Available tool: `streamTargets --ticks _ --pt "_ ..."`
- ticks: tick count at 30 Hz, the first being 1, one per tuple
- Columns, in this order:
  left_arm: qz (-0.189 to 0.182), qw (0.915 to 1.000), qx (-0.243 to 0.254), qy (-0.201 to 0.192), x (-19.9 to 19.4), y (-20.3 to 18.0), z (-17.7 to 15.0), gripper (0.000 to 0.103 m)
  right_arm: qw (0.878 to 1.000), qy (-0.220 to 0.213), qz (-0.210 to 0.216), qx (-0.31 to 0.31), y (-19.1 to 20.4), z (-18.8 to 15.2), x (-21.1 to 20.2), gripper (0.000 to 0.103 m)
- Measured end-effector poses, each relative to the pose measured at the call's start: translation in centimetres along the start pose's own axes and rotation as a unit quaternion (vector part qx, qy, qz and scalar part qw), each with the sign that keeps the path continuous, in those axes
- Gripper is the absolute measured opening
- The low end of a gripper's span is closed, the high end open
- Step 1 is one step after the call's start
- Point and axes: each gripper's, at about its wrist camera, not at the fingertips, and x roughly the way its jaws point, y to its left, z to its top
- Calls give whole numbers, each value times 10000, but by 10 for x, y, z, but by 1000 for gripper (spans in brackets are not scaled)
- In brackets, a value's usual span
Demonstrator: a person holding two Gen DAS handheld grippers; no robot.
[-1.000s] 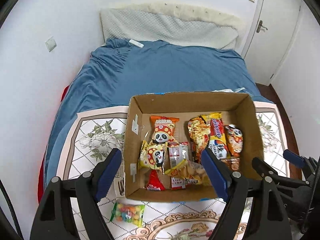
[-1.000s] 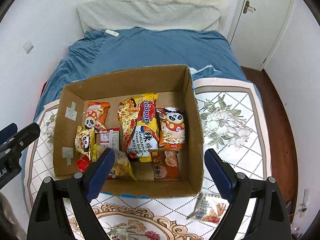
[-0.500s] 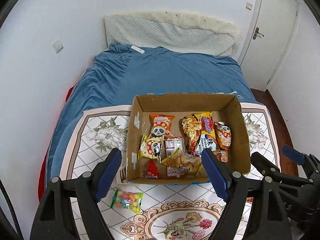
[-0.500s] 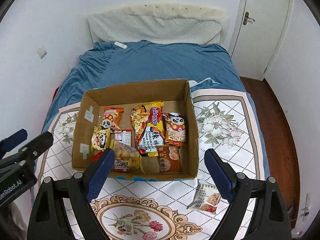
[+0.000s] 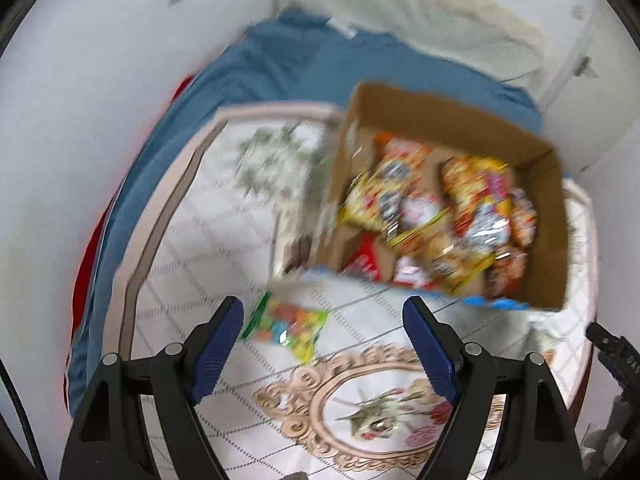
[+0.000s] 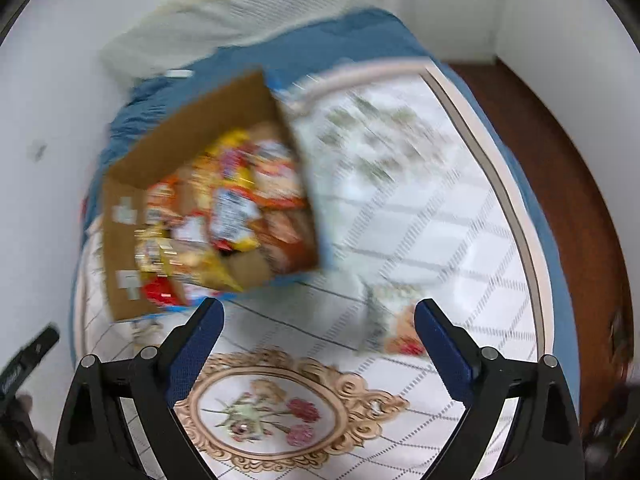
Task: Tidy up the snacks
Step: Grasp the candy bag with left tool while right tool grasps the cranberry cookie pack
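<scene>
A cardboard box [image 5: 448, 112] holding several snack packets sits on a floral cloth [image 5: 224, 240] on the bed; it also shows in the right wrist view [image 6: 192, 132]. Both views are blurred. A loose bag of colourful candy [image 5: 288, 326] lies on the cloth just ahead of my open, empty left gripper [image 5: 324, 320]. A loose pale packet with orange print [image 6: 396, 320] lies on the cloth between the fingers of my open, empty right gripper [image 6: 320, 320]. The right gripper's tip shows at the left wrist view's edge [image 5: 612, 348].
The bed has a blue cover [image 5: 288, 60] and a white pillow [image 5: 440, 12] at the far end. White walls stand left and behind. Wooden floor [image 6: 560, 160] lies to the right of the bed. An oval flower motif [image 6: 264, 408] is on the cloth near me.
Both grippers have swung apart and tilted, left one toward the candy bag, right one toward the pale packet. The box has shifted to the side in each view. Both stay open.
</scene>
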Motion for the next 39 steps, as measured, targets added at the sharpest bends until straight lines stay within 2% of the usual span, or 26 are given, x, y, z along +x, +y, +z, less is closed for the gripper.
streamTargets --ticks 7,13,14,16,18,22,26,29,32,35,38,39 --pt "369 9963 -312 709 70 19 -22 81 9941 815 -356 616 -52 -13 87 98" --pt "536 9913 -284 1167 113 22 -29 81 9892 1109 -884 361 -49 -21 138 97" --pt "549 9907 -238 1224 119 21 -30 81 9880 1157 -988 271 -48 -22 147 95" --pt "580 9897 -163 1296 128 20 -30 81 9851 1176 -1249 84 -46 -25 158 82" --pt "545 9886 -125 1401 135 19 -32 81 9840 1115 -1389 -52 -43 -28 160 74" --pt "336 9832 -363 1755 152 25 -37 81 9862 1107 -1199 -267 -32 -39 155 73" --pt "410 9795 -505 1906 168 31 -37 81 9880 1223 -875 -354 -18 -60 152 73" --pt "728 9756 -234 2058 185 27 -39 81 9880 1360 -654 -334 -9 -75 154 73" --pt "934 9729 88 2112 199 22 -40 93 9867 1472 -573 -390 -2 -85 159 73" --pt "971 9721 287 2118 210 19 -39 93 9857 1532 -528 -461 4 -91 161 73" --pt "897 9769 455 1888 213 15 -35 86 9843 1639 -461 -464 9 -96 162 73" --pt "840 9783 487 1828 211 13 -33 73 9841 1646 -456 -482 10 -96 163 73"
